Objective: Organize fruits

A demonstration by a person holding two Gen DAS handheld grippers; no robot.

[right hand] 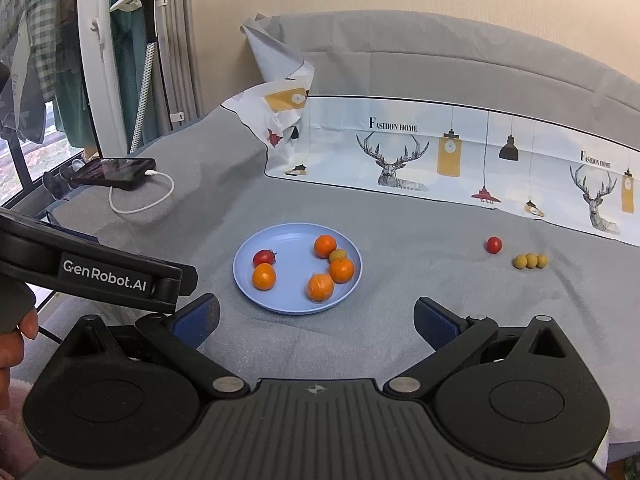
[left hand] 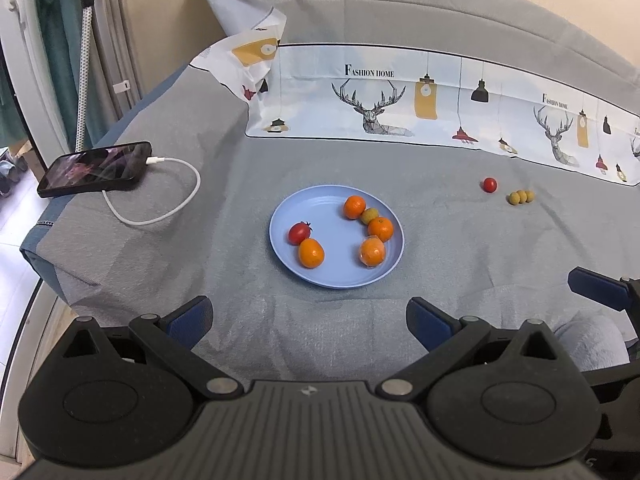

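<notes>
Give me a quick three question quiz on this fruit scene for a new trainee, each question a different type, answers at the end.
1. True or false: the blue plate holds four orange fruits.
2. Multiple choice: the loose cherry tomato on the grey cloth lies A) on the phone, B) left of the three small yellow-brown fruits, apart from them, C) inside the plate.
3. Fill in: both the left tool and the right tool are ____ and empty.

Key
1. True; a red tomato and one small yellowish fruit share the plate too.
2. B
3. open
</notes>
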